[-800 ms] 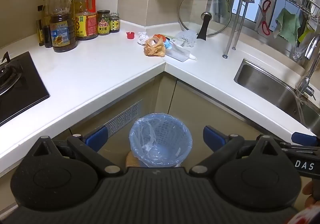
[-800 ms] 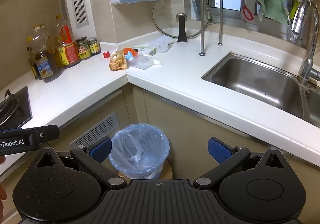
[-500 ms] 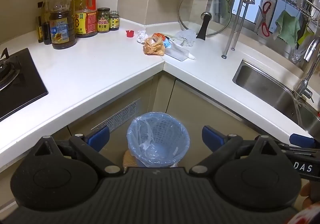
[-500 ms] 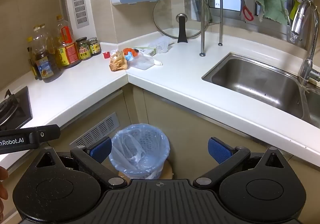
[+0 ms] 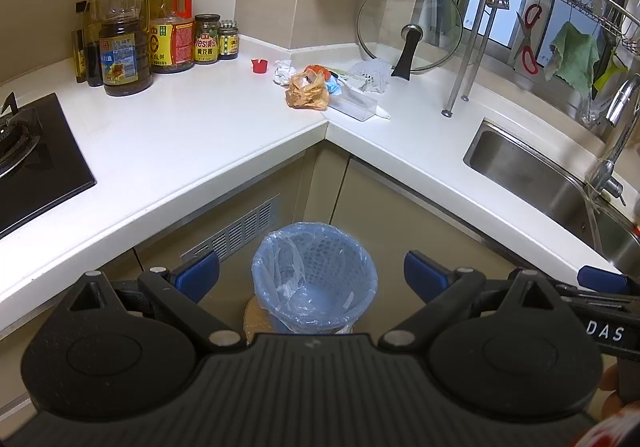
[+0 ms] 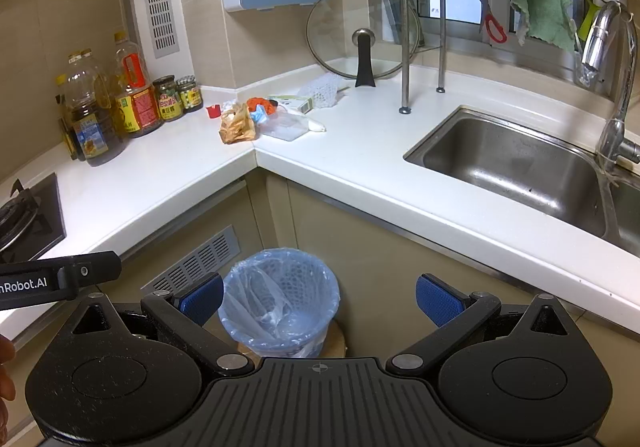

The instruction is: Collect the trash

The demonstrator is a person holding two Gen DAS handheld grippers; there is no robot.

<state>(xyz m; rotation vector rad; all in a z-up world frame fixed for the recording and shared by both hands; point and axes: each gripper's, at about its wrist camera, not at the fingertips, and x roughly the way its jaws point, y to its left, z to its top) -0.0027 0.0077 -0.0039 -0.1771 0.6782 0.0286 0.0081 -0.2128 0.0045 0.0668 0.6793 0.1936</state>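
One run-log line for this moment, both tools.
left tool: open, empty | right tool: open, empty | trash pile: on counter corner, untouched | lined bin: on floor below

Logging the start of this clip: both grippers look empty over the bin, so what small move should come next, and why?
Probably reach one gripper forward to the trash pile in the counter corner. Both the left gripper and the right gripper are open and hold nothing, and the bin below them looks empty apart from its liner.

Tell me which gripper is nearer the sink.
Right. The right gripper is open in front of the counter, with the sink ahead to its right. The left gripper, also open, sits further left, facing the bin.
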